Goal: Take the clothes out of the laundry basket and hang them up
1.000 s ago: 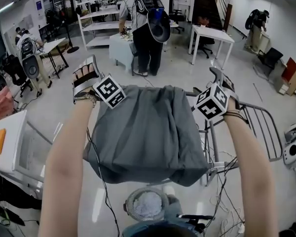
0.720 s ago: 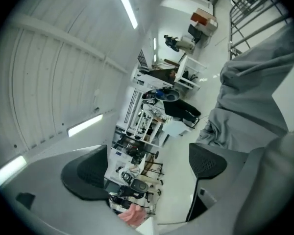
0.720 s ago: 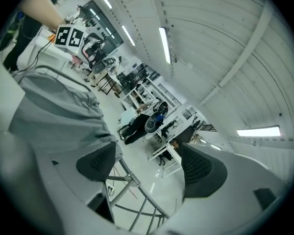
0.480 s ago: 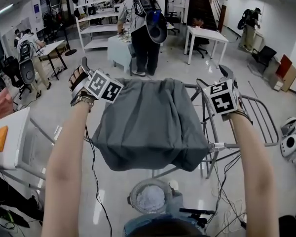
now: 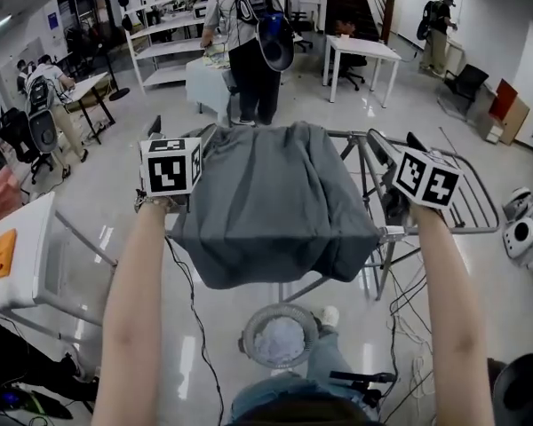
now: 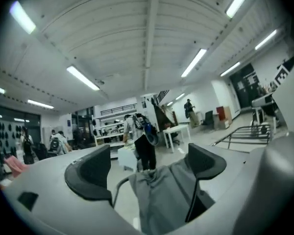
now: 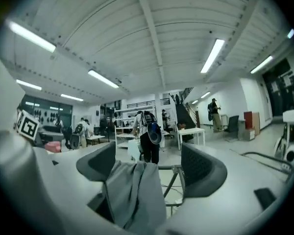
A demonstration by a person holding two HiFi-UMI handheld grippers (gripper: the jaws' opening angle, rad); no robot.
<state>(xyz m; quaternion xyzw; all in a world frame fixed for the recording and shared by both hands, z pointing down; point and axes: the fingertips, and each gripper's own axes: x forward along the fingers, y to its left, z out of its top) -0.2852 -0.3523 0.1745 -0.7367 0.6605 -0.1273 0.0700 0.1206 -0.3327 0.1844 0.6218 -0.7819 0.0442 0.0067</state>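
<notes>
Though draped over the drying rack (image 5: pixel 462 231), the grey garment (image 5: pixel 275 193) spans left to right between left gripper (image 6: pixel 149 163) and right gripper (image 7: pixel 149 165) — both sets of fingers spread, pinching nothing

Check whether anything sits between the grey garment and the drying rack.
Nothing visible does. The grey garment hangs right at the drying rack, spread over its near end, with nothing between them. The rack's bars to the right are bare, and the person beyond it stands clear.
</notes>
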